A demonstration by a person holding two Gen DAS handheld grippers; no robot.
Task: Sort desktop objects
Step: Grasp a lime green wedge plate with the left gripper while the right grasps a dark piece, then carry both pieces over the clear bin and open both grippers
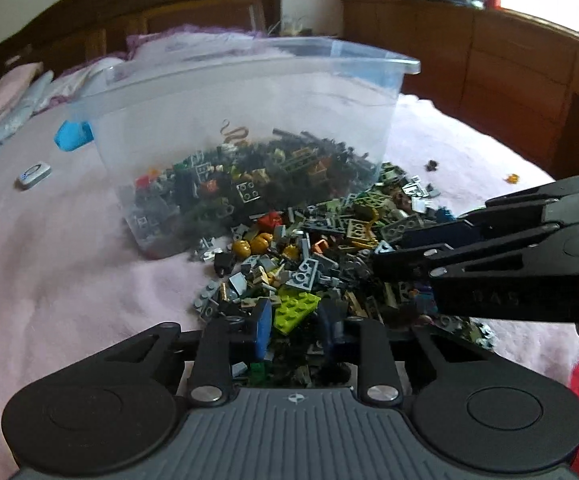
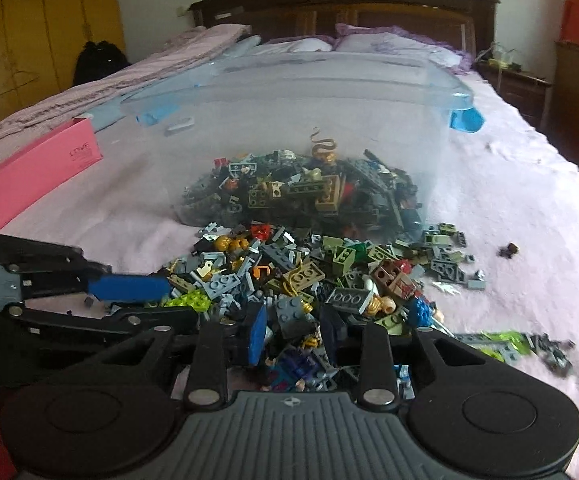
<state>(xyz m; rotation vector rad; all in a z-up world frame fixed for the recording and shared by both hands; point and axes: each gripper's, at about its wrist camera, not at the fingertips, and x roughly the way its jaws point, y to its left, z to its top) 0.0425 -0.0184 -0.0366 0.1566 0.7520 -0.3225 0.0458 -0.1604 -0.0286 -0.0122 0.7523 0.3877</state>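
Reading both wrist views, I find the brick pile (image 1: 321, 248) heaped on the bed (image 1: 69, 264), directly ahead of and beneath both tools, spilling from the near side of the clear bin (image 1: 249, 120). My left tool (image 1: 295, 322) has narrowed jaws sunk in the pile around a lime plate (image 1: 295, 306); contact unconfirmed. My right tool (image 2: 295, 332), jaws narrowed, straddles loose bricks to its right; grip indeterminate.
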